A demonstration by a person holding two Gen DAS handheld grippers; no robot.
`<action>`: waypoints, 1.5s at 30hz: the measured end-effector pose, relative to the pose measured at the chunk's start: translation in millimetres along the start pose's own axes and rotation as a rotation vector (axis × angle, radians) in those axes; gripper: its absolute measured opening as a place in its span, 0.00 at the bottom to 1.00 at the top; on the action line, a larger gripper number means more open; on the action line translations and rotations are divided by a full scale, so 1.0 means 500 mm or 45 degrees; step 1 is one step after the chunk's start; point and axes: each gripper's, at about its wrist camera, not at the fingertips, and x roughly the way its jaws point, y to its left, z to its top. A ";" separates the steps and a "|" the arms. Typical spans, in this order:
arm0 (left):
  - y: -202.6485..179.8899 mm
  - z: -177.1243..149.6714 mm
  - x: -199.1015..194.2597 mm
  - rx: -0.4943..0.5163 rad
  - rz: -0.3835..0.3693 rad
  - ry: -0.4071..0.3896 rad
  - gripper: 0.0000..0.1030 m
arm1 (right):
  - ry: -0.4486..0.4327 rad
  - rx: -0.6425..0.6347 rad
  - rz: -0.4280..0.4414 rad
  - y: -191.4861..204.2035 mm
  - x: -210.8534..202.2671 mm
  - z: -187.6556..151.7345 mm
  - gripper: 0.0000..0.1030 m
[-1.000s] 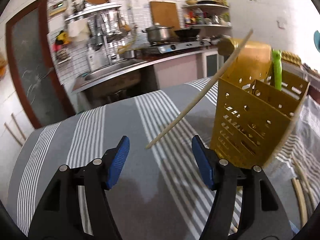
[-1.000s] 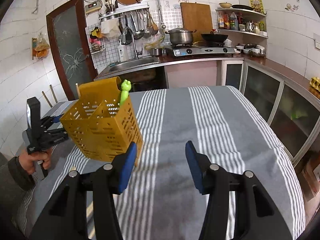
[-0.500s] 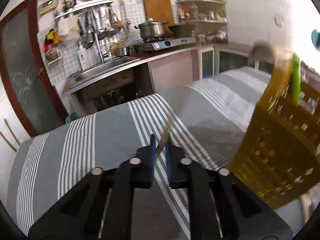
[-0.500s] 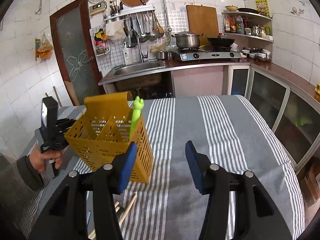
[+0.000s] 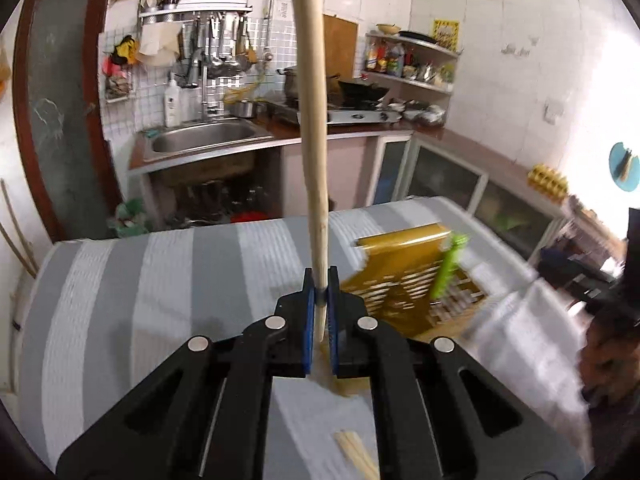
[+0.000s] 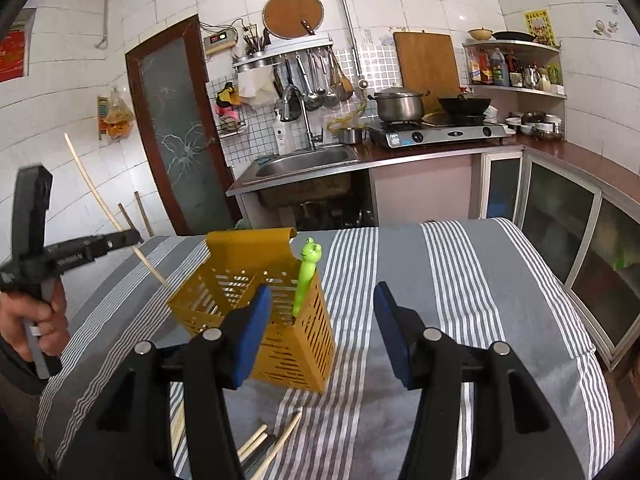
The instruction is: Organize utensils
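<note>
Lifted off the cloth since a second ago, the chopstick (image 5: 314,128) now stands pinched in my left gripper (image 5: 319,300), above the yellow caddy (image 6: 276,308), ready for dropping in. My right gripper (image 6: 320,332) spreads slightly, empty, beside the caddy.

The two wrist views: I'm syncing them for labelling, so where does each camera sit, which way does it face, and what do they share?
Left wrist: on the left gripper, shut on a long wooden chopstick, facing the steel kitchen sink.
Right wrist: on the right gripper, jaws opening and empty, facing the yellow perforated plastic utensil basket; the person's left hand shows.
Shared: basket, chopstick, green frog-topped utensil, grey striped tablecloth.
</note>
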 end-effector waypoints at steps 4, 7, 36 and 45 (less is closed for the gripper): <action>-0.056 0.002 -0.012 0.022 -0.027 -0.010 0.04 | 0.003 -0.002 -0.007 -0.009 -0.021 -0.012 0.51; -0.089 -0.003 -0.007 0.029 -0.045 -0.007 0.04 | -0.005 -0.002 -0.021 -0.017 -0.038 -0.015 0.51; -0.002 -0.300 0.019 -0.166 0.199 0.357 0.39 | 0.238 -0.049 -0.092 0.053 0.001 -0.159 0.57; -0.050 -0.353 0.061 -0.166 0.152 0.441 0.39 | 0.313 -0.052 -0.103 0.070 0.019 -0.208 0.57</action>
